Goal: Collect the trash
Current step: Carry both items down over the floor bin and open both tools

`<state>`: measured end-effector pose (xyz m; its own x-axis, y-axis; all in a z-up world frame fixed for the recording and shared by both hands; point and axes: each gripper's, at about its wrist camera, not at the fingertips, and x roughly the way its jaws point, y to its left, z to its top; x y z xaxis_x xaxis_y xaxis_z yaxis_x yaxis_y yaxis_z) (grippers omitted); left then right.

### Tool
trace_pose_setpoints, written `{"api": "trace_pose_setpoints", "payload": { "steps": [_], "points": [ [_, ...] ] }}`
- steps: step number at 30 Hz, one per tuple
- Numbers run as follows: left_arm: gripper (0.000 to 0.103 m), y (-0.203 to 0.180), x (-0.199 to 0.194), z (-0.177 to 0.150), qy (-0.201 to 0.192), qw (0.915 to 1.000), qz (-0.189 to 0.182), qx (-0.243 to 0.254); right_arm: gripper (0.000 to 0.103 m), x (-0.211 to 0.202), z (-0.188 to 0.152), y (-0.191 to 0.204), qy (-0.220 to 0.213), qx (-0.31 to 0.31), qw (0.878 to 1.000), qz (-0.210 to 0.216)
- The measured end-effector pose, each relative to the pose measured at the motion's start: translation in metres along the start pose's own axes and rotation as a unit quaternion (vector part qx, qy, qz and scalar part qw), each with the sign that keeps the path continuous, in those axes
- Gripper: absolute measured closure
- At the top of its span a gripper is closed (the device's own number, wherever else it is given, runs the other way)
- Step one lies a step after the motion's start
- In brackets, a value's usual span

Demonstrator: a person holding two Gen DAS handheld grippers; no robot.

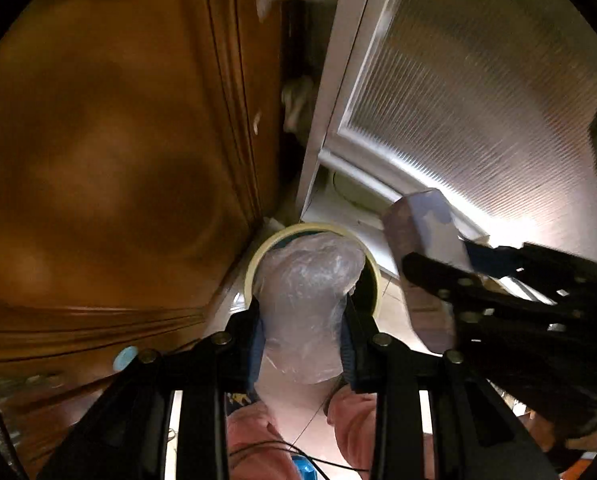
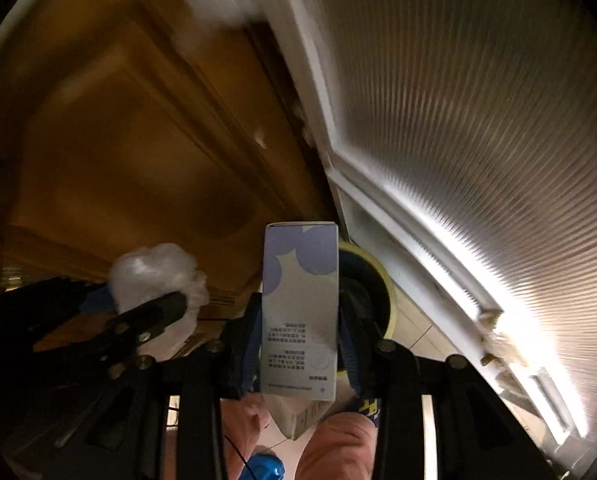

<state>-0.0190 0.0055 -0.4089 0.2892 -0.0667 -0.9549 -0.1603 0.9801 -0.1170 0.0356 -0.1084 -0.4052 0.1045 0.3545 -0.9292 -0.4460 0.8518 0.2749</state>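
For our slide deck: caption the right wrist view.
Right gripper holds a carton near the bin; left gripper holds a plastic wad.

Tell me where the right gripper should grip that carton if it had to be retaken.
Grip the carton across its two narrow sides at mid-length, as the right gripper does now, coming from the end opposite the flat closed top. It is a long, straight-sided box, so the flat parallel sides suit the pads; its lower end looks creased and less firm.
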Motion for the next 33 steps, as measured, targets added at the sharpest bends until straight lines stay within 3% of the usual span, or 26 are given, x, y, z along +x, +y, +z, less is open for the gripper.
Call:
{"api": "trace_pose_setpoints", "payload": {
  "steps": [6,9,11,13,17,23,33],
  "points": [
    [0.067,0.001,0.053,0.002,0.003,0.9998,-0.008,0.015,0.064,0.073,-0.009,-0.02,0.016,0.033,0.999,-0.001],
    [0.049,0.009,0.074,0.002,0.013,0.9999,0.002,0.01,0.055,0.099,-0.015,-0.031,0.026,0.045,0.999,-0.001],
    [0.029,0.014,0.08,0.004,0.019,0.9998,0.007,0.003,0.054,0.111,-0.015,-0.035,0.029,0.048,0.998,-0.004],
    [0.022,0.017,0.083,0.003,0.022,0.9997,0.005,0.001,0.053,0.114,-0.017,-0.037,0.028,0.048,0.998,-0.01],
    [0.015,0.016,0.088,0.005,0.03,0.9995,0.01,0.008,0.051,0.108,-0.025,-0.038,0.022,0.053,0.998,-0.014],
    [0.015,0.012,0.083,0.008,0.031,0.9995,0.005,0.007,0.05,0.092,-0.021,-0.05,0.016,0.074,0.997,-0.02],
    [0.015,-0.002,0.031,0.022,0.034,0.9992,0.003,0.023,0.05,0.047,-0.01,-0.048,0.013,0.095,0.995,-0.026]
  ]
}}
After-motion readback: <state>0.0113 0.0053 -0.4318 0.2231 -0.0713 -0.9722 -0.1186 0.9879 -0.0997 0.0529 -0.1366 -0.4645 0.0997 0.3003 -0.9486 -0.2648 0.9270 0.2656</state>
